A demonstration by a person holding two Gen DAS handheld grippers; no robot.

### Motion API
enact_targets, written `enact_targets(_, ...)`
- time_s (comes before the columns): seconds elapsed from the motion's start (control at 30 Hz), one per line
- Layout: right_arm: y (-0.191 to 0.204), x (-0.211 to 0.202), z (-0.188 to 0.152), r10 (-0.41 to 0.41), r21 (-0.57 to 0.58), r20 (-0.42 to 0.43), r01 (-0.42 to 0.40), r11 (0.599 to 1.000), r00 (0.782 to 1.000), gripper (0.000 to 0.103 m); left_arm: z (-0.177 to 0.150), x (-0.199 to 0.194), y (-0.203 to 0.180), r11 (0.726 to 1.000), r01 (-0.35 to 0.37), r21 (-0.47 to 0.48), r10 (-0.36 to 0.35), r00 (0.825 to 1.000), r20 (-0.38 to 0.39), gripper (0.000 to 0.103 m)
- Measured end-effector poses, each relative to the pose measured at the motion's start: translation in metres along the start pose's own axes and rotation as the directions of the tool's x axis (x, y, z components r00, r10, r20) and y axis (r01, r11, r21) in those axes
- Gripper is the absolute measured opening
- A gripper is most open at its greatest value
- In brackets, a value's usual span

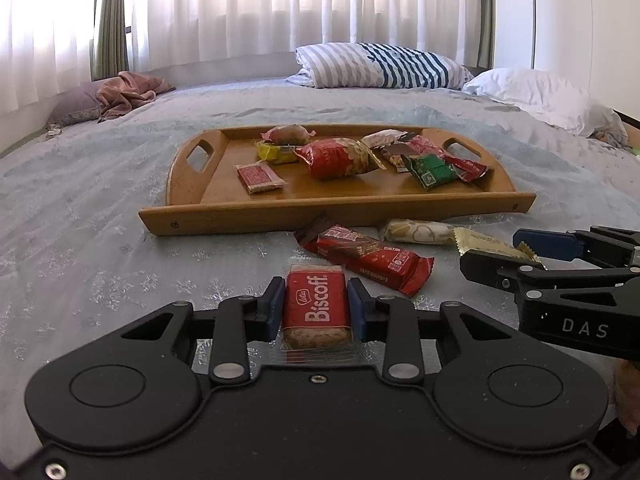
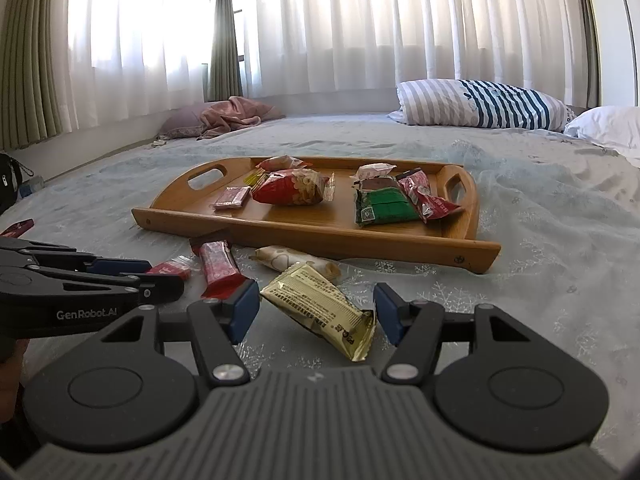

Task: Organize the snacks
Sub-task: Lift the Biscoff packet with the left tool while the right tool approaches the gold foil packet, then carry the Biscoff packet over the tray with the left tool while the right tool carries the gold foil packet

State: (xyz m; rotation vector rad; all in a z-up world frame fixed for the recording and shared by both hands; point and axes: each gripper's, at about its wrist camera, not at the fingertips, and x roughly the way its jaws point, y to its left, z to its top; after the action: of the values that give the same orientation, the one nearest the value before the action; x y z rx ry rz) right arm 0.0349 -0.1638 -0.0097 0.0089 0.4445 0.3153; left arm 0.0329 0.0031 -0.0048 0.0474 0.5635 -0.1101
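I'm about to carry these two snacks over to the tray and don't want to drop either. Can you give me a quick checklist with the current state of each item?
1. Left gripper pads pressed on both sides of the Biscoff packet: ok.
2. Right gripper closed on the gold packet: not ok; it lies between the jaws with gaps either side.
3. Bare space on the wooden tray floor, front left: ok.
4. Two grippers apart: ok.
5. Biscoff packet lifted off the bedspread: cannot tell.
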Motion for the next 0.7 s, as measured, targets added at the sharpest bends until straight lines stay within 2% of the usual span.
enact_targets(0.4,-0.001,-0.002,0.006,-0.008,0.011,0.018,0.008,1.0,1.0,0.065,0.012,-0.016,0.003,1.0,0.012,-0.01,-0.012,0.999,0.049,0.032)
enact_targets(0.7,-0.002,0.001,0.019,-0.028,0.006,0.036,0.028,1.0,0.999,0.065,0.033,-0.013,0.008,0.999,0.023,-0.026,-0.021,0.997,0.076,0.032)
